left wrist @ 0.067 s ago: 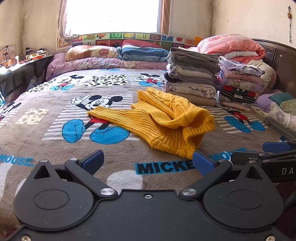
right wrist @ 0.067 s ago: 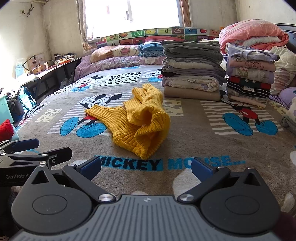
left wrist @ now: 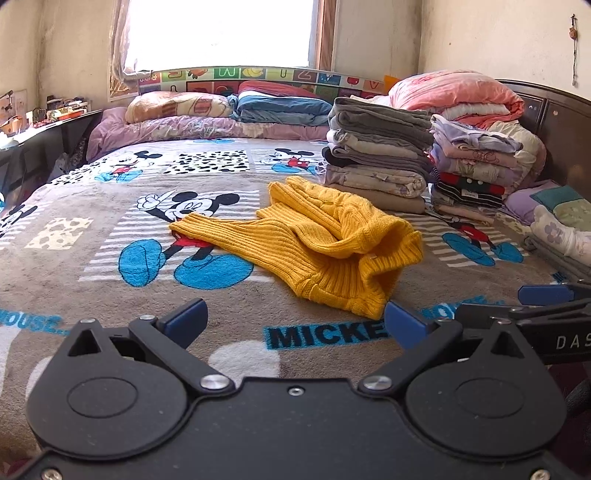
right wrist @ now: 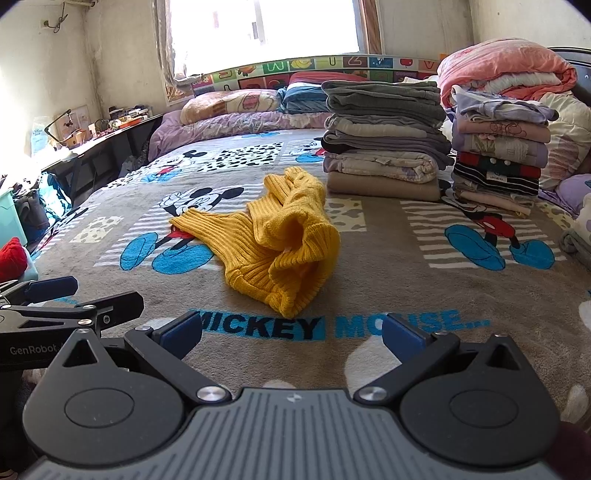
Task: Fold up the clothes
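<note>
Lying crumpled on the Mickey Mouse blanket (left wrist: 92, 266), the yellow knit sweater (left wrist: 314, 247) is being faced just ahead of the left claw (left wrist: 295, 325) and right claw (right wrist: 291, 332), both spread apart and empty.

Light: we see strong daylight from the window (left wrist: 221, 33) at the back, blown out to white.
Room: we find it bright, the bed (left wrist: 92, 295) evenly lit with soft shadows.
Edges: we see fisheye bending and dark corners.
Focus: we see everything sharp, no blur.
</note>
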Action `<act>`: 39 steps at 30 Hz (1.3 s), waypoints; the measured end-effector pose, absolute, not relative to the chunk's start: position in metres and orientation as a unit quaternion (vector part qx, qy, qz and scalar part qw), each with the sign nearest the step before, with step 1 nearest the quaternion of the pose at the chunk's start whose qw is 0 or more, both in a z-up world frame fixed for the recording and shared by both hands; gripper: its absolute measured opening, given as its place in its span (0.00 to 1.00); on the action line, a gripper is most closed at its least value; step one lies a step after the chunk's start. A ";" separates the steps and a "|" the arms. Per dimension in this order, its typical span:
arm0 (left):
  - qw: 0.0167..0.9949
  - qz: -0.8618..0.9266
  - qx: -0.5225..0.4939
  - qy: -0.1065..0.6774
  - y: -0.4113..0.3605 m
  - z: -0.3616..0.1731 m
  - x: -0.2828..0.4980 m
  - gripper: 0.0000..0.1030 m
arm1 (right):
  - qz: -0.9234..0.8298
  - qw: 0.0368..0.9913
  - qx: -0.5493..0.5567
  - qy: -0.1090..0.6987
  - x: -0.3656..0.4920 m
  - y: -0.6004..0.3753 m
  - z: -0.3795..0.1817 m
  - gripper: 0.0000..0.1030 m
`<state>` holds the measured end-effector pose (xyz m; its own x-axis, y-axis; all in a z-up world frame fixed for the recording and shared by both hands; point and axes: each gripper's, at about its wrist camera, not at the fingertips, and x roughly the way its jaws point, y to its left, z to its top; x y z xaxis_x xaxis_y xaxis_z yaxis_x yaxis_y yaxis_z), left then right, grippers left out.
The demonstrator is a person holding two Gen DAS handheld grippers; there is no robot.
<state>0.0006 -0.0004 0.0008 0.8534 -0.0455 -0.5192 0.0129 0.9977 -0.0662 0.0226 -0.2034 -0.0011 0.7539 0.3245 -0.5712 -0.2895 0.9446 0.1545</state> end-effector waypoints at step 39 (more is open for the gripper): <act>0.962 -0.022 -0.046 0.269 0.004 -0.002 0.002 1.00 | 0.164 0.936 0.028 0.310 0.022 -0.202 -0.004 1.00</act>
